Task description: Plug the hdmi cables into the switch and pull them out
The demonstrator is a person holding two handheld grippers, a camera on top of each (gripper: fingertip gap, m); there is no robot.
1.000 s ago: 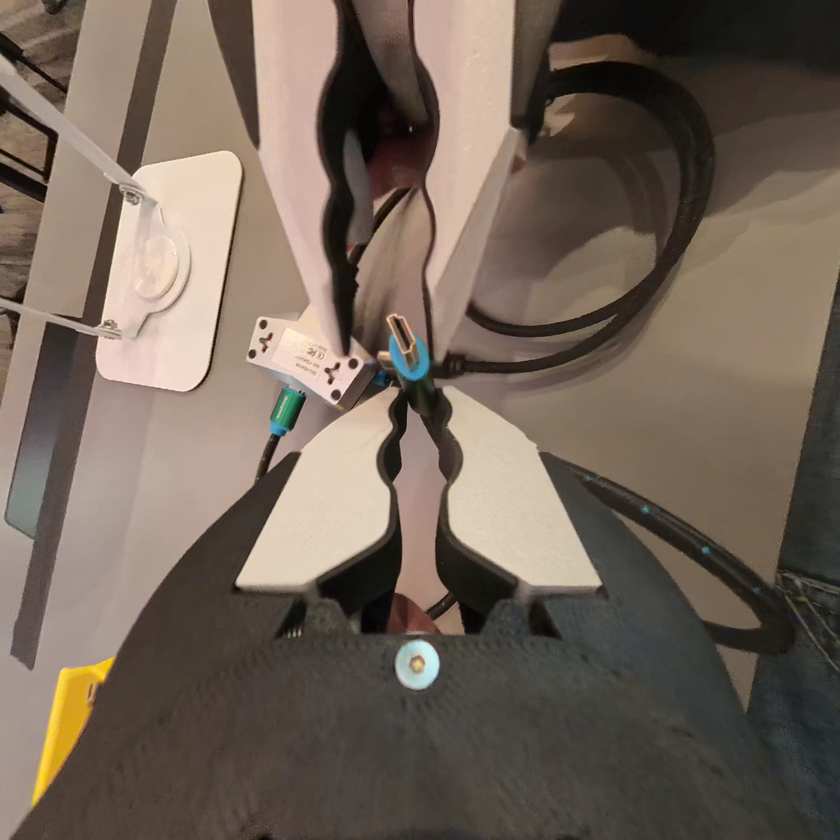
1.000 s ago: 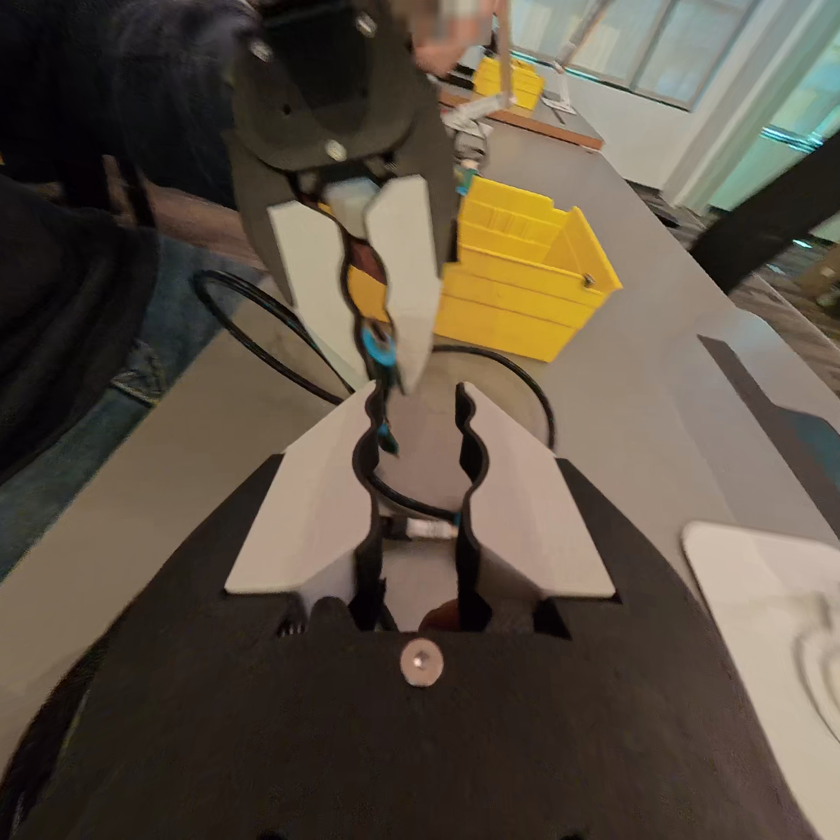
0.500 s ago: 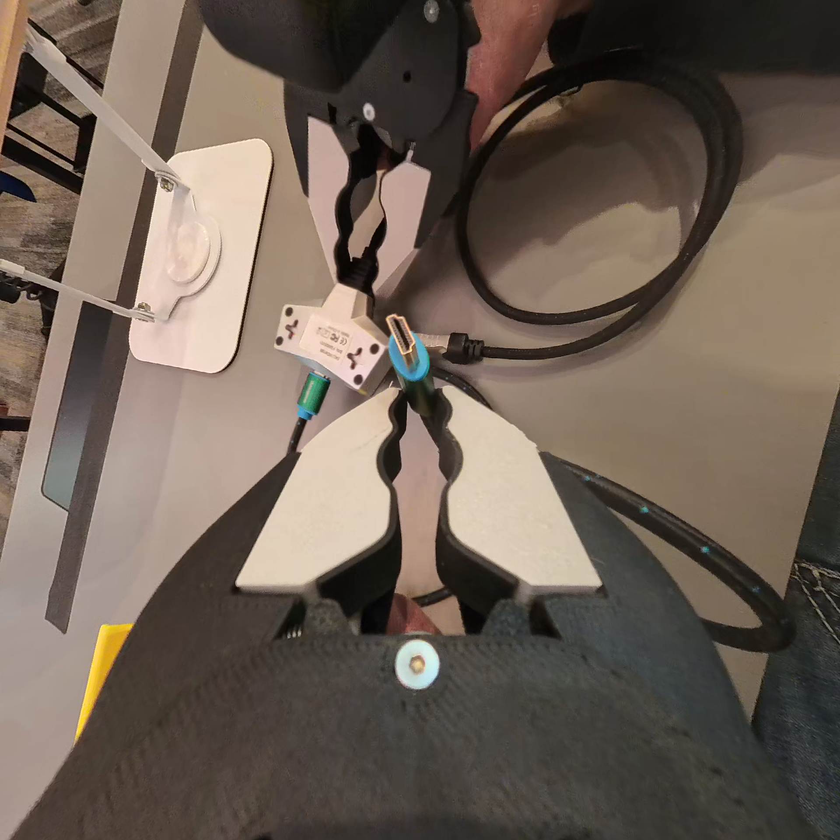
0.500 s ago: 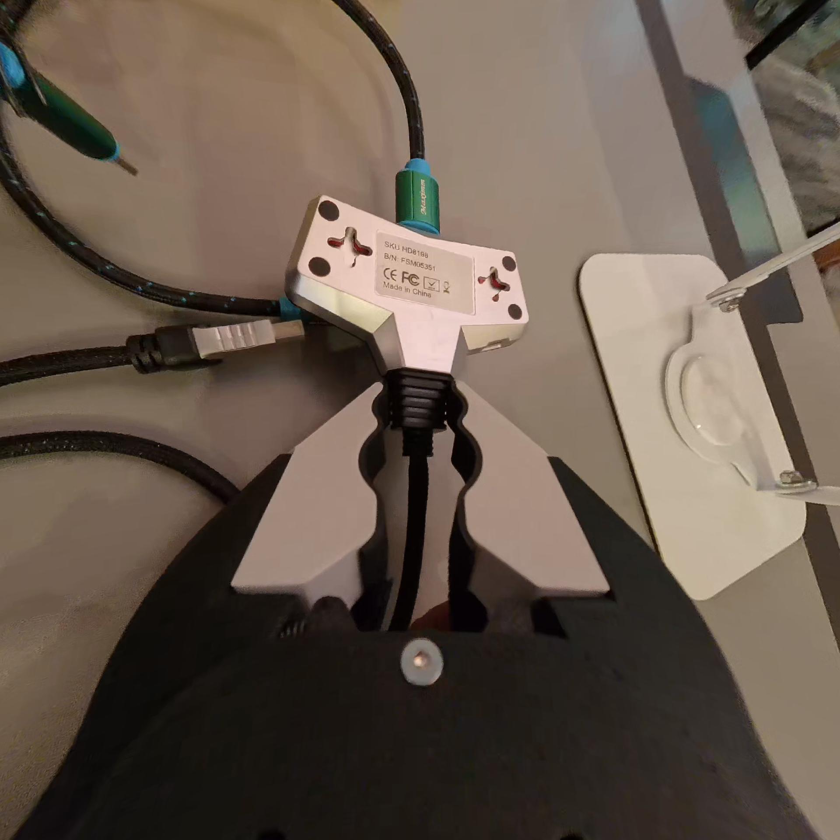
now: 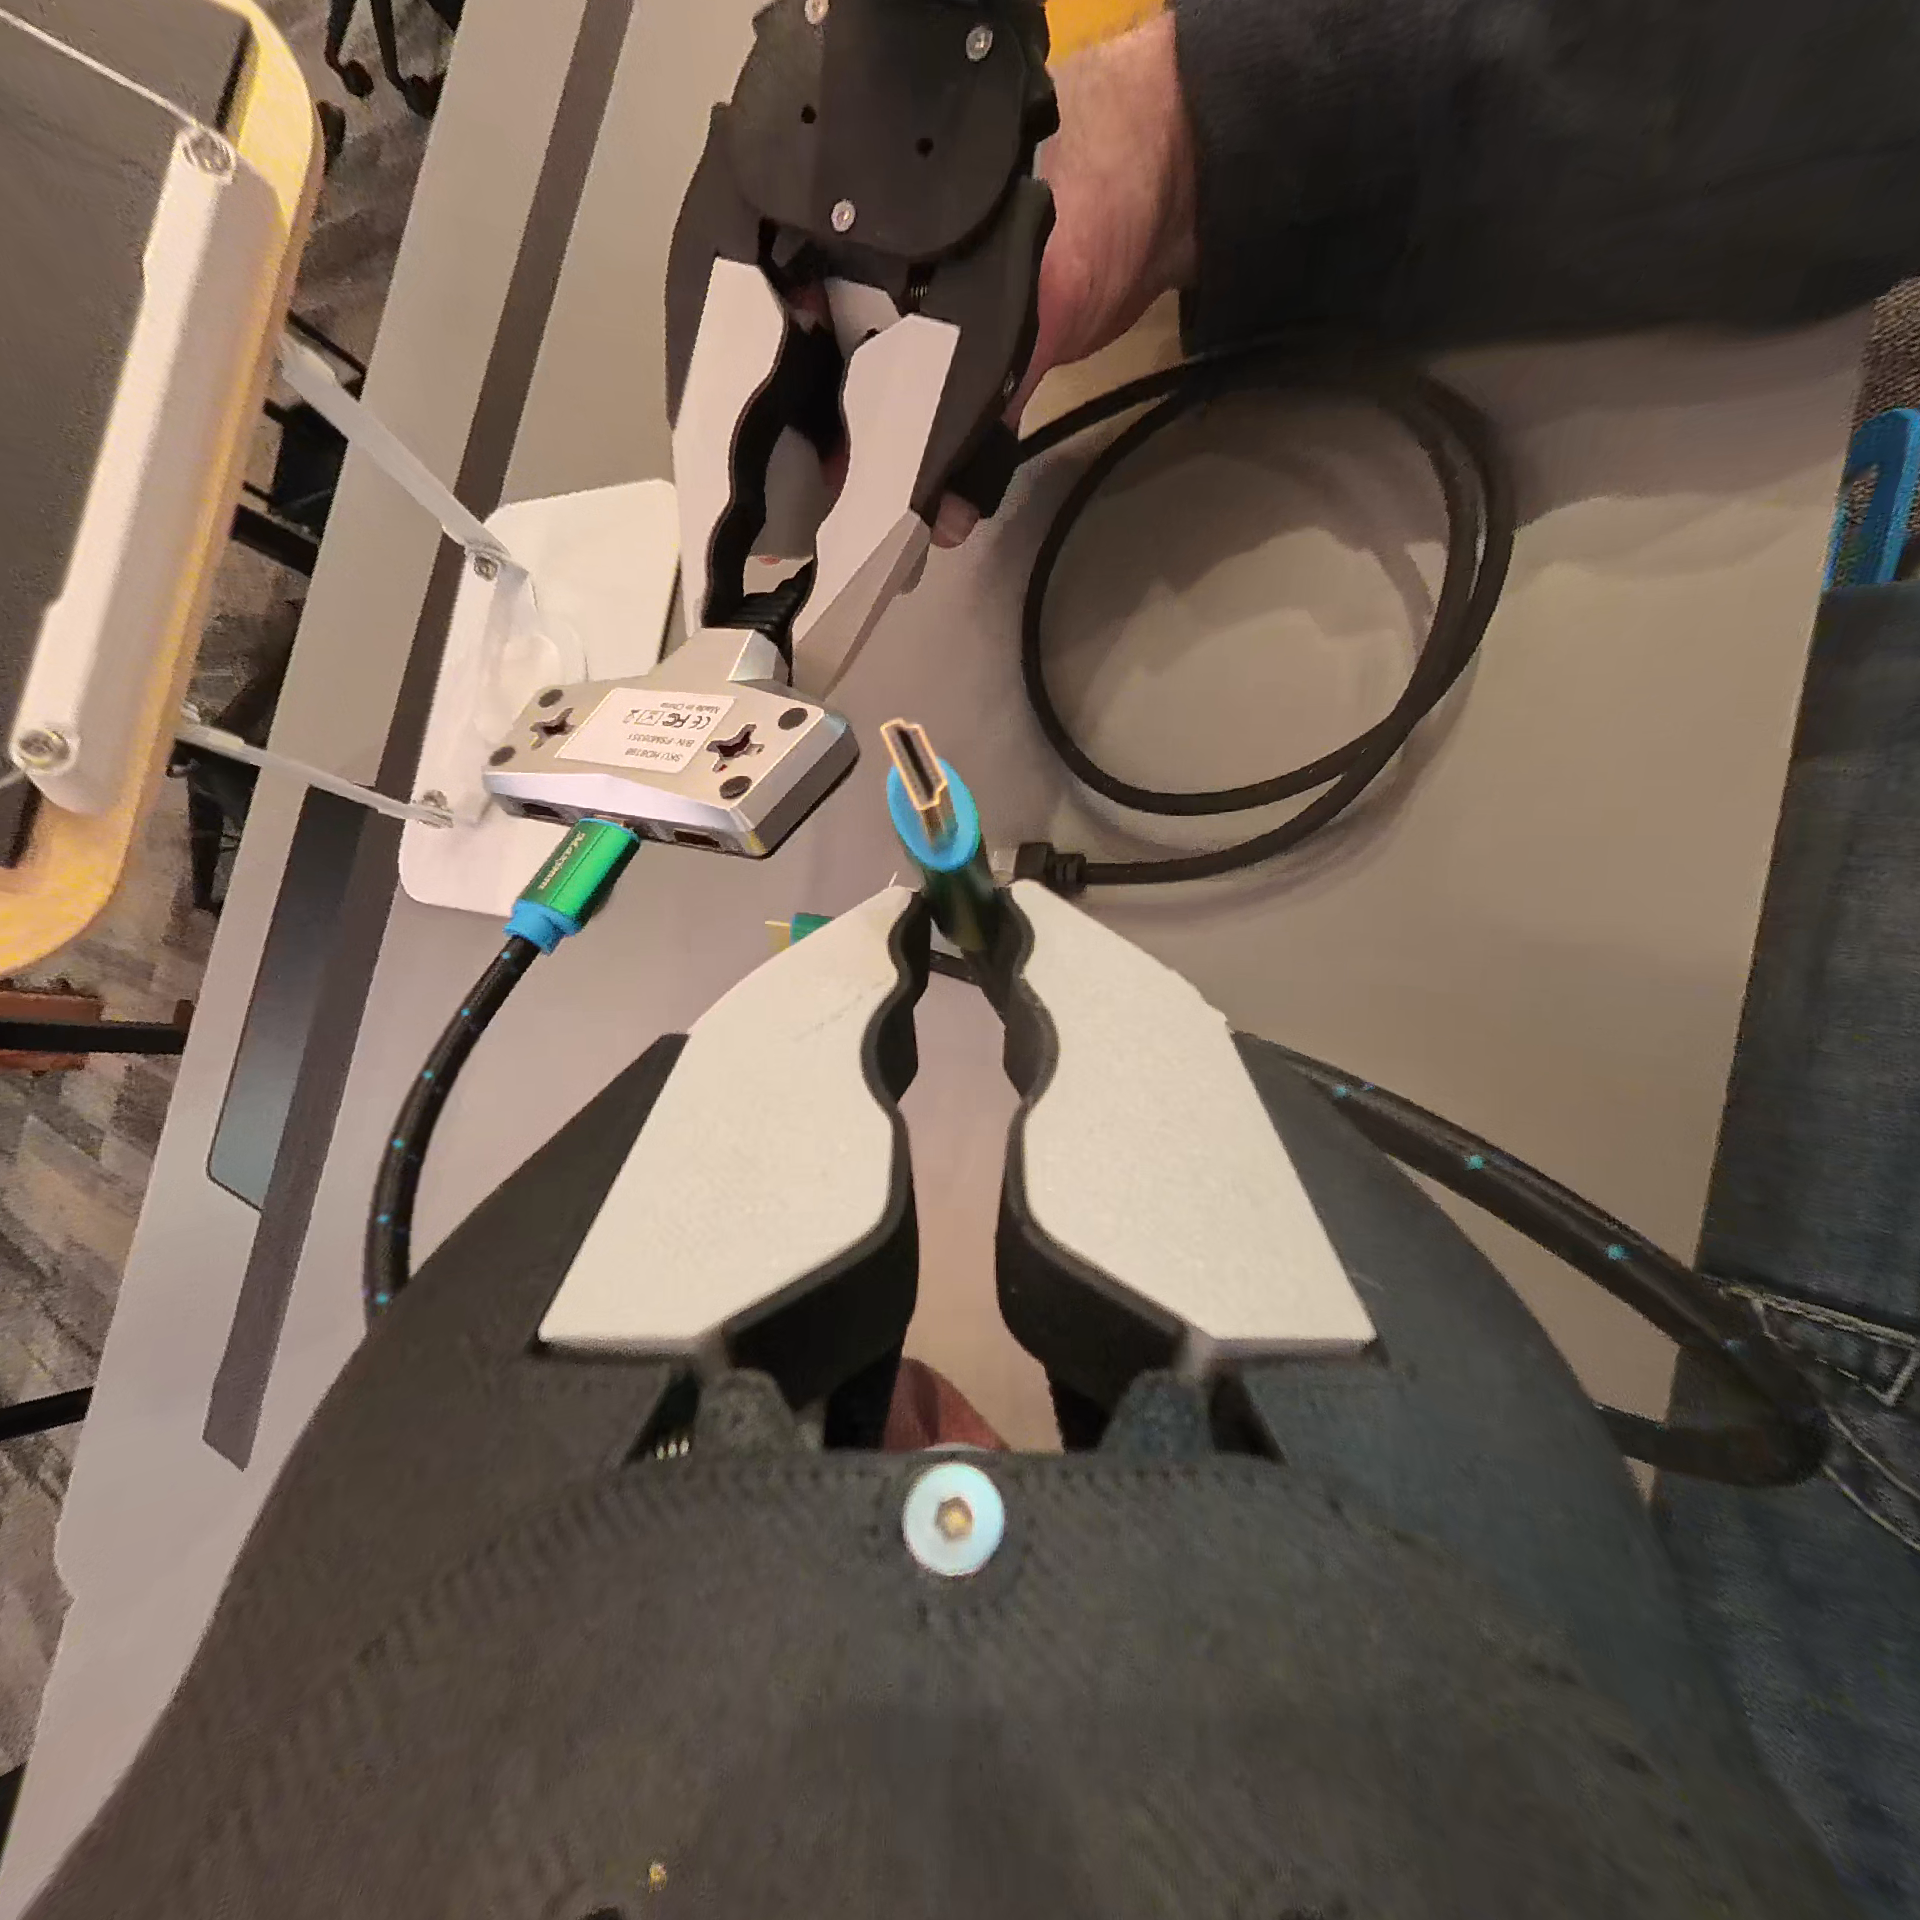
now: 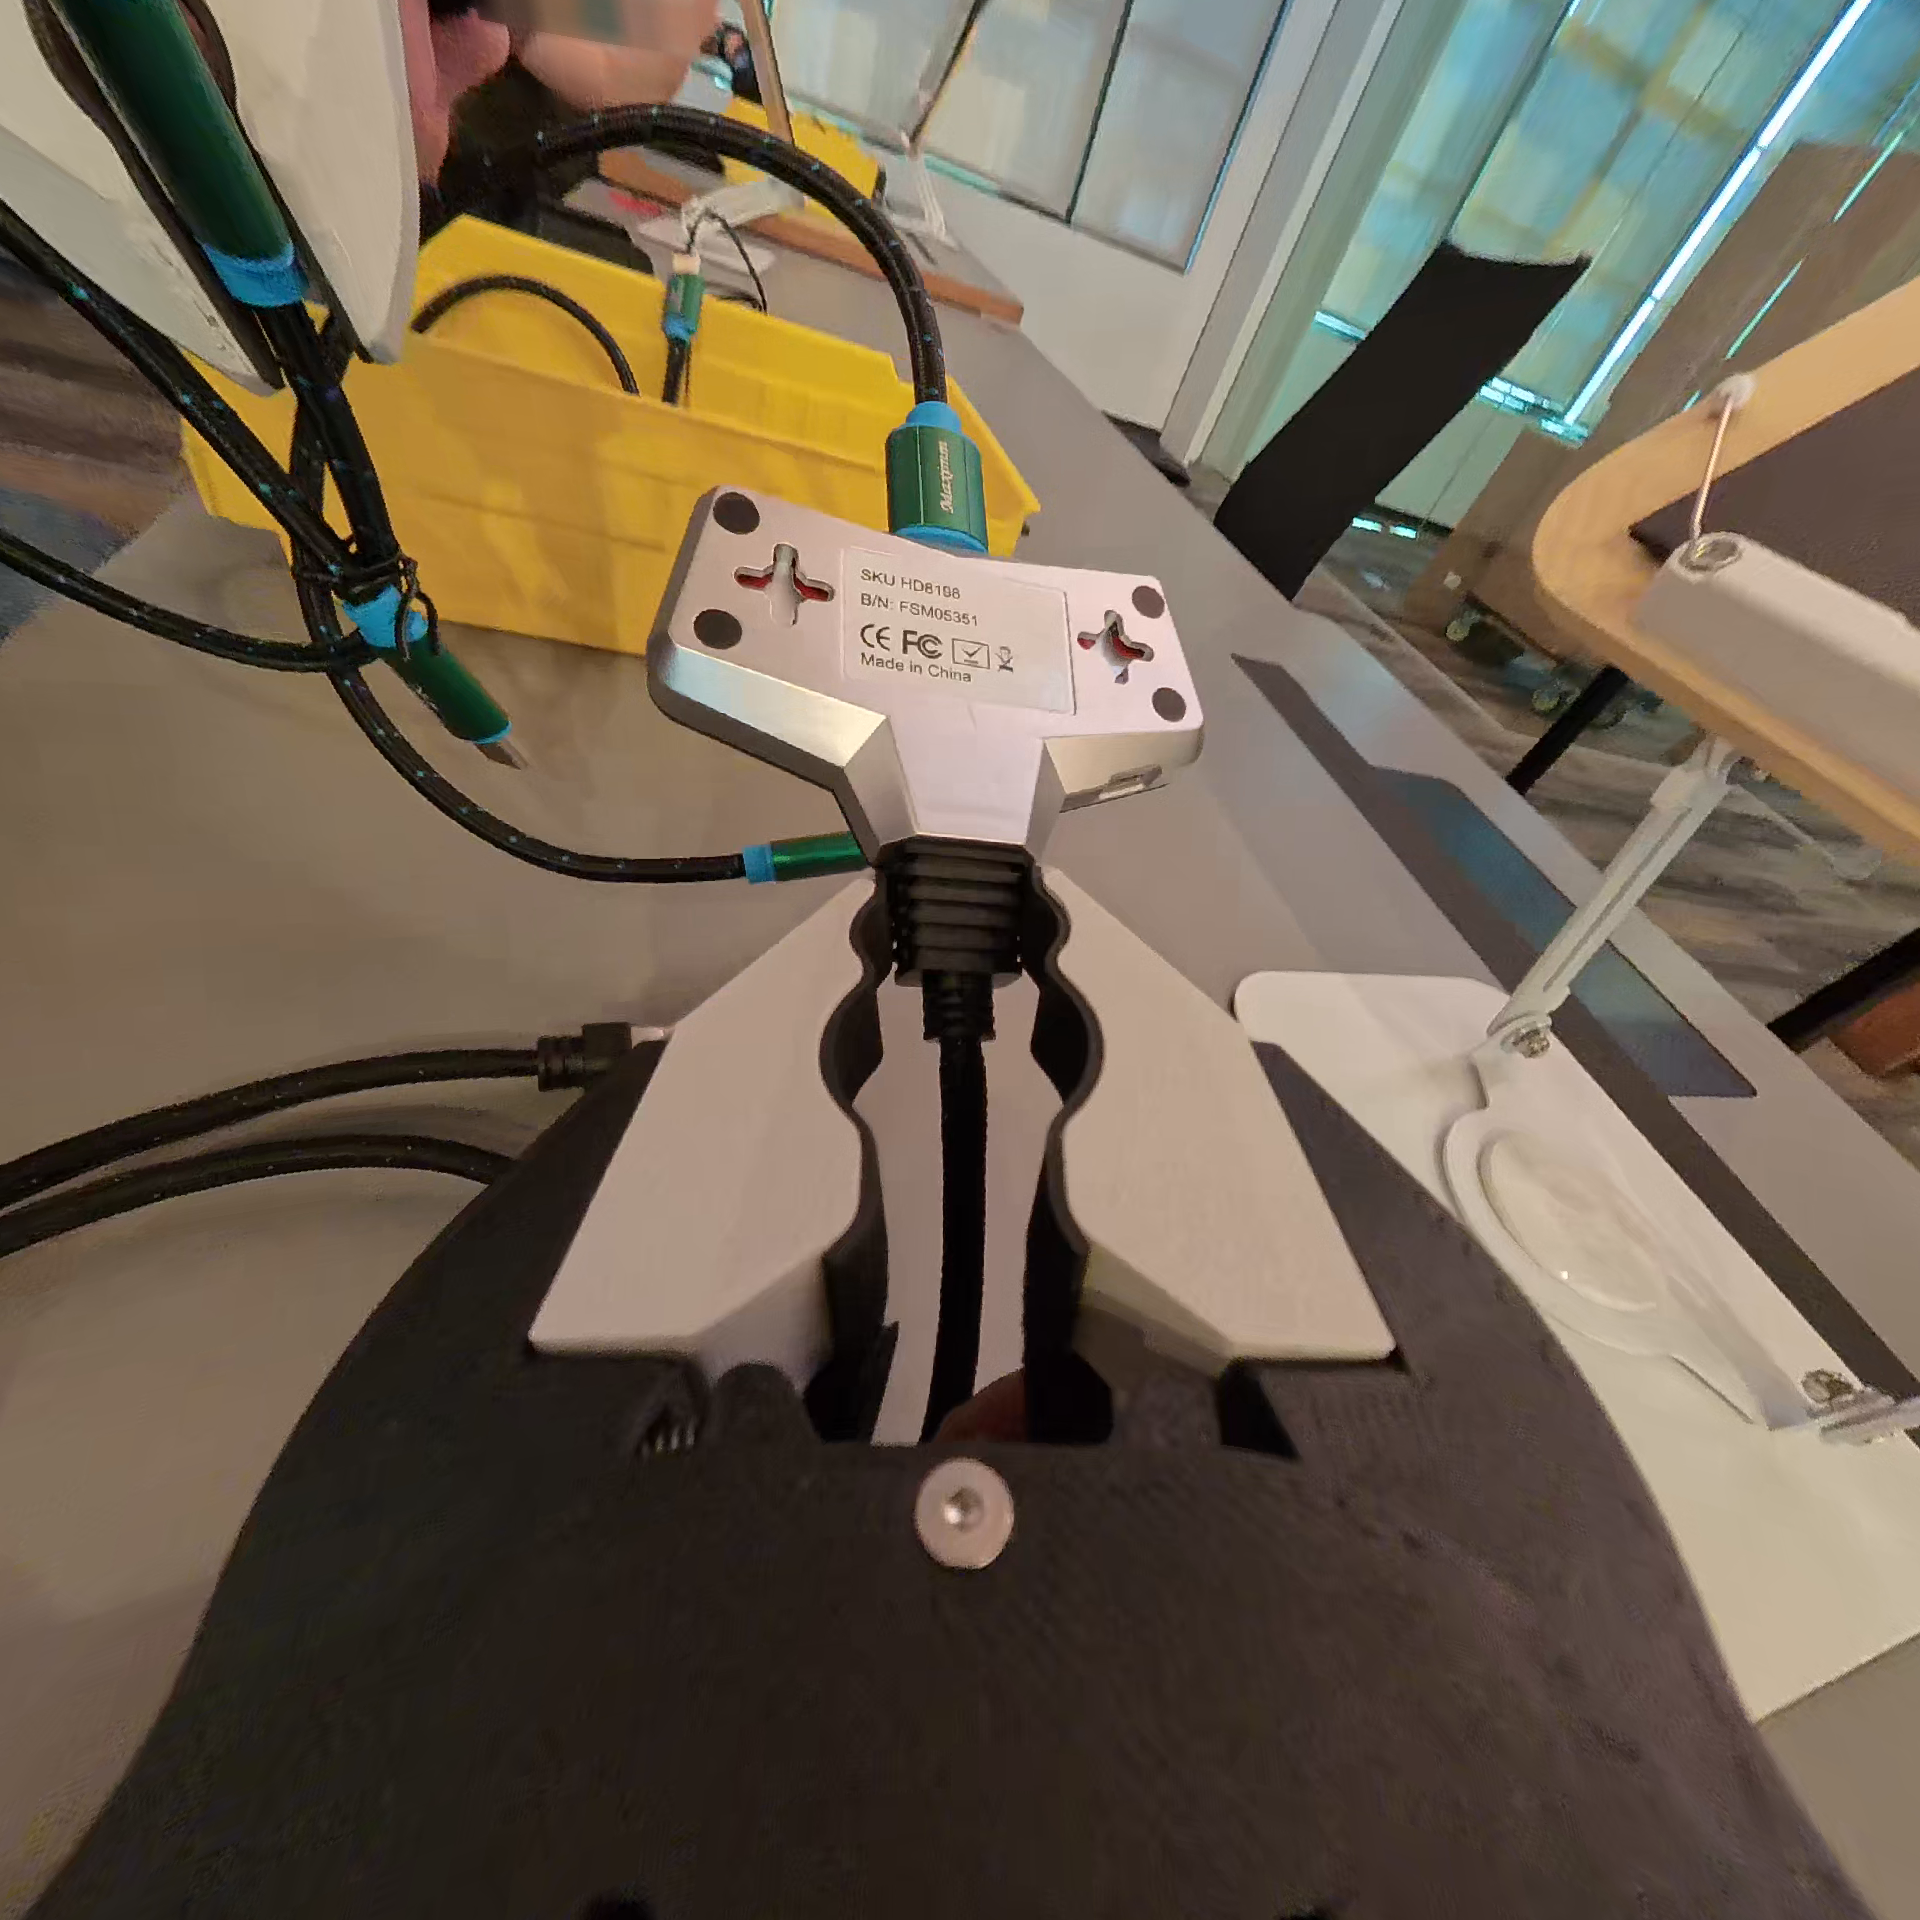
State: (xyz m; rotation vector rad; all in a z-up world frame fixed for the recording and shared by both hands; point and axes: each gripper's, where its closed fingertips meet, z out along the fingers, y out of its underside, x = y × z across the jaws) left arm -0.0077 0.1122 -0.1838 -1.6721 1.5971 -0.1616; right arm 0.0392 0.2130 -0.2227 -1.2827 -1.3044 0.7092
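Silver switch (image 6: 925, 675) pinched at its collar by right gripper (image 6: 956, 914), loose green plug (image 5: 940, 831) clamped in left gripper (image 5: 961, 914)

Two grippers are showing: the left gripper (image 5: 961, 914) and the right gripper (image 6: 956, 914). One silver switch (image 6: 935, 675) is sitting between them. Four green plugs are showing in the right wrist view. One yellow bin (image 6: 582, 447) is standing far off on the bench (image 6: 208, 883).

Switch (image 6: 925, 717) looks like brushed matte metal, cables (image 5: 416, 1143) are braided fabric, plug shell (image 6: 933, 488) shiny green metal, worktop (image 5: 1299, 987) smooth grey.
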